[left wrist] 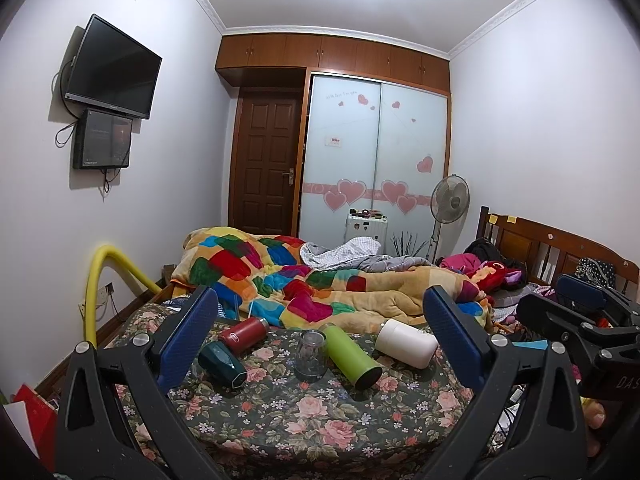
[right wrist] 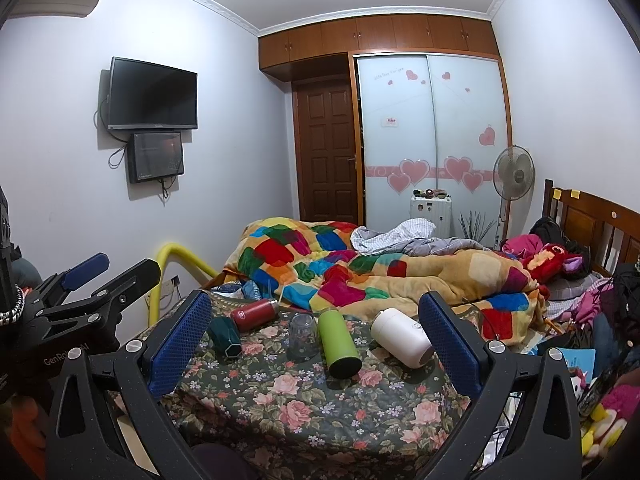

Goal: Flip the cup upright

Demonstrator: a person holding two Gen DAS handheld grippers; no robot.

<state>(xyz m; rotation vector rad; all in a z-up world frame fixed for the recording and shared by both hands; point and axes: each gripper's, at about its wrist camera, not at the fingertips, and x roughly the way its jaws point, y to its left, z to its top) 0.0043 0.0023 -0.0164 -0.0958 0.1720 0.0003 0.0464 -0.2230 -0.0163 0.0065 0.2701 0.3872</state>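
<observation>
Currently looking out along the left gripper (left wrist: 318,304), holding its blue pads wide apart and gripping nothing, hovering over the foot of the bed (left wrist: 520,240). Framing the glass cup (left wrist: 310,354) between those pads, well short of touching it. Judging that cup to be standing mouth down on the floral sheet (left wrist: 280,412), so probably waiting to be turned. Crowding it on the right: a green bottle (left wrist: 352,356) lying on its side, just beside or touching the glass. Lying farther out: a white cup (left wrist: 406,342), a red bottle (left wrist: 244,334) and a dark green cup (left wrist: 222,362). Catching the right gripper (left wrist: 580,304) at the frame's right edge.

Then looking along the right gripper, likewise spreading its pads wide and clamping nothing, keeping level with its partner, likely for a free choice of hand. Showing the same row of vessels ahead on the soft, patterned sheet, a yielding footing likely to tip a righted cup. Rising behind: a rumpled patchwork blanket (right wrist: 360,272), a wardrobe (right wrist: 428,120) with heart stickers, a brown door (right wrist: 328,148), a standing fan (right wrist: 514,172) and a wall television (right wrist: 152,94).
</observation>
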